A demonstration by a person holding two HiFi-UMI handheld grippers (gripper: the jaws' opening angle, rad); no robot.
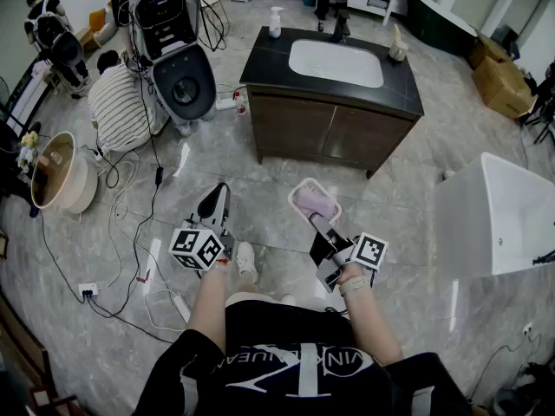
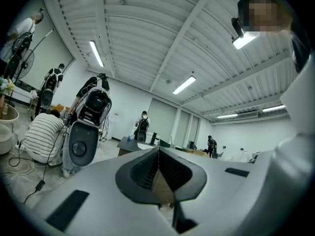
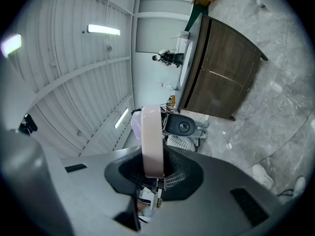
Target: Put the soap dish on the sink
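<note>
In the head view my right gripper (image 1: 319,221) is shut on the rim of a pink soap dish (image 1: 314,201) with a lilac soap in it, held above the floor. The right gripper view shows the dish (image 3: 151,141) edge-on between the jaws. The sink (image 1: 336,61) is a white basin in a dark-topped wooden cabinet (image 1: 329,128), ahead of both grippers and well apart from them. My left gripper (image 1: 215,204) hangs to the left of the dish. Its jaws meet with nothing between them in the left gripper view (image 2: 158,173).
A soap bottle (image 1: 275,22), a tap (image 1: 340,26) and a small item (image 1: 398,48) stand on the countertop. A toilet-like unit (image 1: 184,85) and a crouching person (image 1: 120,107) are at the left. A white tub (image 1: 494,215) is at the right. Cables (image 1: 130,258) cross the floor.
</note>
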